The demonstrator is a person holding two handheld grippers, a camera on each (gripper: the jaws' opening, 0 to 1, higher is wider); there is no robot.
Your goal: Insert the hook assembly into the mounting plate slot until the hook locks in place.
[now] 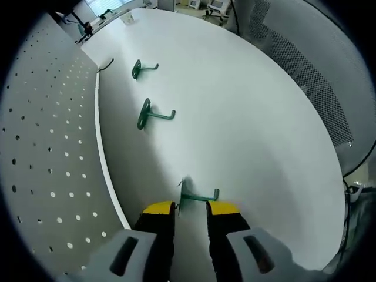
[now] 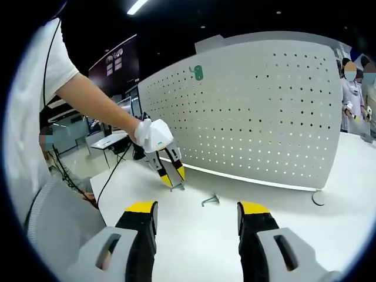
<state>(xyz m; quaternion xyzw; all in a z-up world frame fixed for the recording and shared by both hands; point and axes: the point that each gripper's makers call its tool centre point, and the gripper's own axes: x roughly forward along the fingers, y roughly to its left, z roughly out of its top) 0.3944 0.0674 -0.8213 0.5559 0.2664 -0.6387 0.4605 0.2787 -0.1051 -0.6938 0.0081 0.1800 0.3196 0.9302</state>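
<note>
on the white table (image 1: 247, 129), three green hooks (image 1: 154, 113), one pegboard (image 1: 47, 147)

Both views are bright and evenly lit. The white counter (image 1: 247, 129) shows only soft shadows. A ceiling light strip (image 2: 136, 6) glows against a dark ceiling. Fisheye distortion bends the pegboard (image 2: 258, 111) and the counter edges; the far background is slightly soft.

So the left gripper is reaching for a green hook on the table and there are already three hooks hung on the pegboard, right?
Not quite. The right gripper view shows one green hook hung on the pegboard. The left gripper is indeed down at a green hook on the table.
</note>
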